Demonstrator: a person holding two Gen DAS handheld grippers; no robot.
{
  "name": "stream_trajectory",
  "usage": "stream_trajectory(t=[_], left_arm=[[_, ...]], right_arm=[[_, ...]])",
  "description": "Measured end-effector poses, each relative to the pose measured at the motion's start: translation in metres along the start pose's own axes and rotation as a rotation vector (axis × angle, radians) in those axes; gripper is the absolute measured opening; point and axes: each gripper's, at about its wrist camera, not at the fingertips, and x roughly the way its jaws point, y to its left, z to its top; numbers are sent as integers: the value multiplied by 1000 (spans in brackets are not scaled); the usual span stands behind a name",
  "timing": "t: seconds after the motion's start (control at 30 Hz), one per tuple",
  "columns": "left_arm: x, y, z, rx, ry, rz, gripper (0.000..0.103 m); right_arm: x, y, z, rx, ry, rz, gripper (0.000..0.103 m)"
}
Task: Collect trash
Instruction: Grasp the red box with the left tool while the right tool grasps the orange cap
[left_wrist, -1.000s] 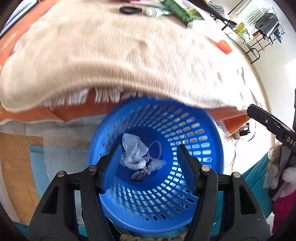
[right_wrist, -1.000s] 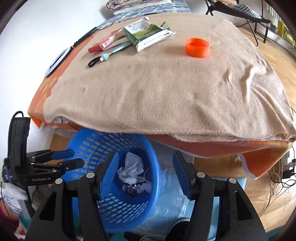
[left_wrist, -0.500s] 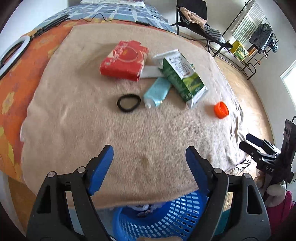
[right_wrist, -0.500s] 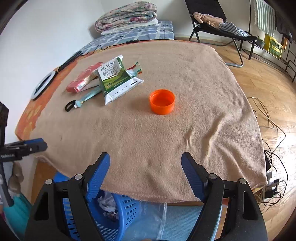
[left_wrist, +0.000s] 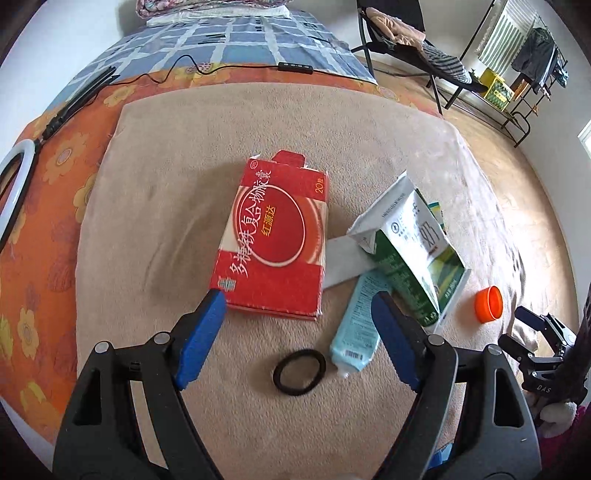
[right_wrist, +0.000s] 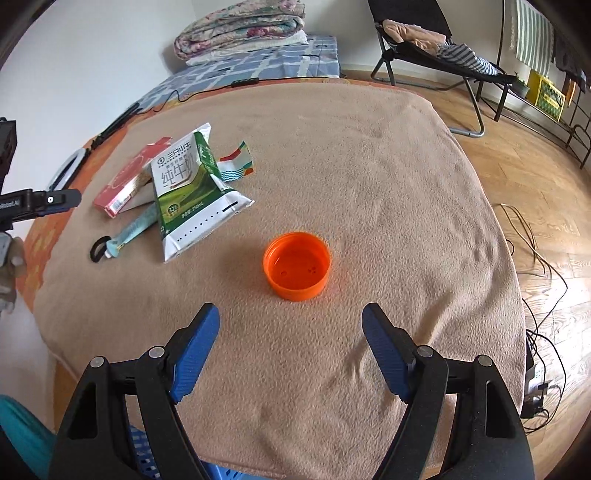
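Trash lies on a beige blanket (left_wrist: 155, 229) on the bed. A red box (left_wrist: 277, 236) lies flat, with a green and white milk carton (left_wrist: 413, 251), a light blue tube (left_wrist: 360, 325) and a black hair band (left_wrist: 299, 372) to its right and front. My left gripper (left_wrist: 297, 302) is open and empty, just short of the red box. An orange cap (right_wrist: 296, 270) lies open side up. My right gripper (right_wrist: 290, 314) is open and empty, just in front of the cap. The carton (right_wrist: 192, 192) also shows in the right wrist view.
A blue basket's rim (right_wrist: 147, 454) shows below the blanket's near edge. A ring light (left_wrist: 14, 184) and cable lie at the bed's left. A folding chair (right_wrist: 436, 48) and a drying rack (left_wrist: 524, 74) stand on the wooden floor beyond.
Both grippers rose from over the blue basket below the bed edge and moved forward over the blanket. The left now faces the red box, the right the orange cap. Both stayed open.
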Motion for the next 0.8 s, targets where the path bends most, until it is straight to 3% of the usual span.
stream_trajectory(t=[0.33,0.5,0.8], left_arm=[[48,1,29,38,72,66,83],[59,4,38,48,70,112,83],[67,22,45,-15,95,84,87]], right_arm=[[24,3,13,-27,20,-14,79],[32,0,20,0,33,-8,79],[42,3,20,-16,69,-20,79]])
